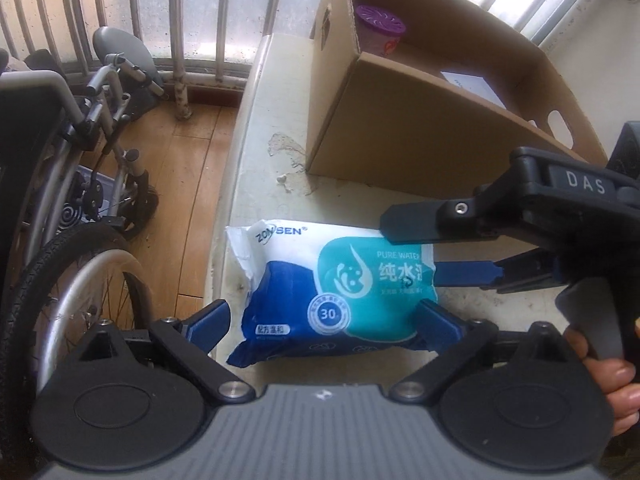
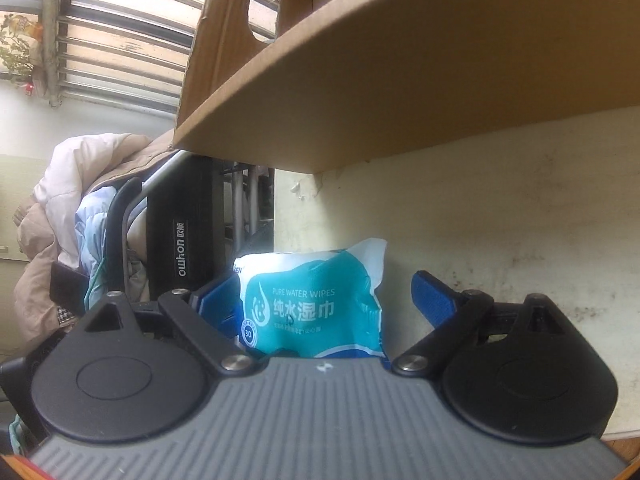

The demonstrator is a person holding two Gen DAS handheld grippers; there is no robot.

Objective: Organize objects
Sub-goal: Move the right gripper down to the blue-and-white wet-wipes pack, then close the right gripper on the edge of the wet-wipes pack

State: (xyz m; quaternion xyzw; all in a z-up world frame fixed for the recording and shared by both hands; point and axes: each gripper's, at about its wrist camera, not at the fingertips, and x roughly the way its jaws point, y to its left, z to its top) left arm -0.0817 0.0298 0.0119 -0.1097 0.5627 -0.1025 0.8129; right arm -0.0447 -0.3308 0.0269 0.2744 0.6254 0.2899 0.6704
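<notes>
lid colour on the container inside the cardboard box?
Purple, with a slotted pattern. The lid shows best in the left wrist view, at the box's far corner.

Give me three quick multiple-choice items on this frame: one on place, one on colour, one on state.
1. Where does the wipes pack lie?
A. inside the cardboard box
B. on the tabletop in front of the cardboard box
C. on the floor

2. What colour is the lid of the container in the box?
A. purple
B. green
C. orange

3. How does the left gripper stand?
A. shut on the pack
B. shut, empty
C. open, fingers either side of the pack

Key: 1 B, the pack rests on the pale tabletop short of the box; 2 A, purple vented lid; 3 C, both blue fingers stand spread at the pack's ends.
</notes>
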